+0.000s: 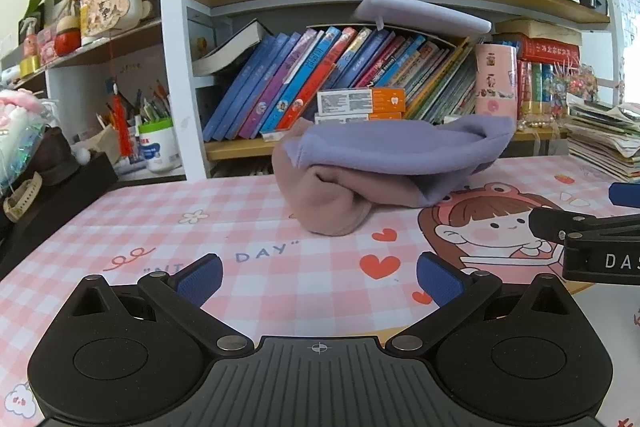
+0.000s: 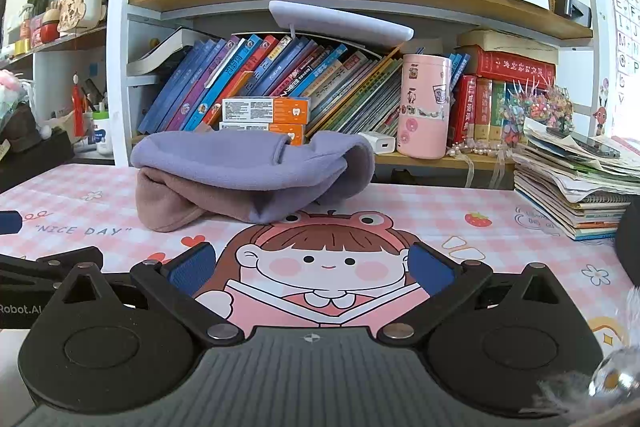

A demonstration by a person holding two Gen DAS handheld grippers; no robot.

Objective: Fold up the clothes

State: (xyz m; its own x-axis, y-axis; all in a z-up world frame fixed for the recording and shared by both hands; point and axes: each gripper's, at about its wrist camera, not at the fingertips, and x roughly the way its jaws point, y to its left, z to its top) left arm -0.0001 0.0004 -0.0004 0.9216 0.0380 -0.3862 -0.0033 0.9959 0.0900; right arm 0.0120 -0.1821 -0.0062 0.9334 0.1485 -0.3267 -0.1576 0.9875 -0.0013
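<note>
Jaws spread wide and empty on both the left gripper (image 1: 318, 277) and right gripper (image 2: 312, 267), the bundled purple-and-mauve garment (image 1: 394, 167) lies ahead on the table (image 1: 248, 211), long axis crosswise, roughly equally near both.

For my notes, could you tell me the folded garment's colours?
Lavender over dusty pink, clearest in the right wrist view: garment.
</note>
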